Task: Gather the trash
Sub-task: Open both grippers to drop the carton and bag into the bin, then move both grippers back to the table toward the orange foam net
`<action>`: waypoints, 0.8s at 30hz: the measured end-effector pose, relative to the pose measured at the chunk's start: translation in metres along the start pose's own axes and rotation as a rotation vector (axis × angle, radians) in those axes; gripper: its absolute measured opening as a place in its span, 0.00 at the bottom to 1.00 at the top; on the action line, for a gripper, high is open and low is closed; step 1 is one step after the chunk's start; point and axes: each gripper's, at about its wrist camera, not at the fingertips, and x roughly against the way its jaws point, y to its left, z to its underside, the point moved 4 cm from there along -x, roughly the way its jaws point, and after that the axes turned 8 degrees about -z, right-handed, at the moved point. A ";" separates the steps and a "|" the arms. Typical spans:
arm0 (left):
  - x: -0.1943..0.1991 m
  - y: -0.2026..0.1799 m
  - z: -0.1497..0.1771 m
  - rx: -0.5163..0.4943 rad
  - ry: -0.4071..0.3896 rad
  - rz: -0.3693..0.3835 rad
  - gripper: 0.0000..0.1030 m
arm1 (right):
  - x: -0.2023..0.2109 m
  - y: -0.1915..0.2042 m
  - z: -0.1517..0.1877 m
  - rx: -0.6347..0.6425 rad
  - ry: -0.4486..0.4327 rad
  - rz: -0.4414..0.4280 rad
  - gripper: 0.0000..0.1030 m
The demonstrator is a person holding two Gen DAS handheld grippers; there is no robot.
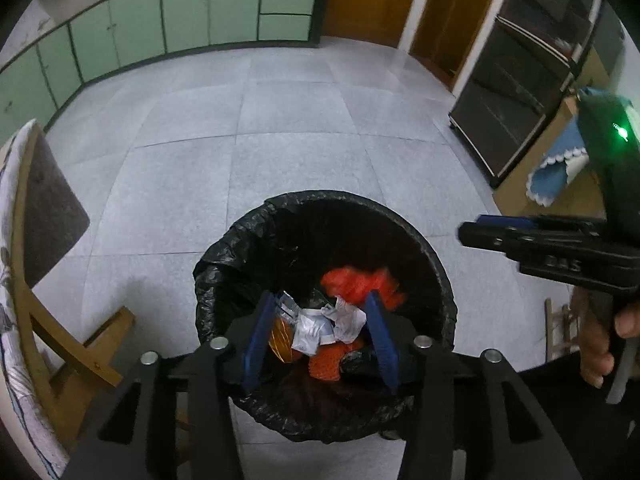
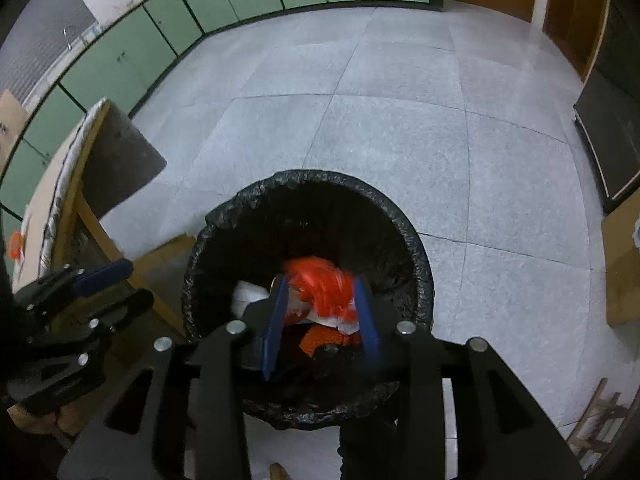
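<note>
A home kitchen: green base cabinets (image 1: 132, 28) under a worktop; tiled floor (image 1: 280, 112); wooden doors (image 1: 372, 0); lined bin (image 1: 320, 240)

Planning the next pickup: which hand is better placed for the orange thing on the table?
Left, likely. The left tongs hang beside the table that bears the orange thing; the right tongs sit open over the bin, on the farther side.

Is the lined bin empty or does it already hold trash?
Holds trash: inside the black-lined bin lie orange netting and crumpled white wrappers, below the rim.
</note>
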 end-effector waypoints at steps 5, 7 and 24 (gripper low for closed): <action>0.051 0.022 -0.001 0.055 -0.103 -0.048 0.50 | 0.032 0.016 -0.004 0.013 -0.061 -0.035 0.34; 0.086 0.039 0.003 0.091 -0.173 -0.088 0.61 | 0.050 0.042 -0.008 0.064 -0.099 -0.061 0.34; 0.318 0.350 0.207 0.519 -0.419 -0.678 0.81 | 0.019 0.467 0.014 0.691 -0.077 -0.475 0.51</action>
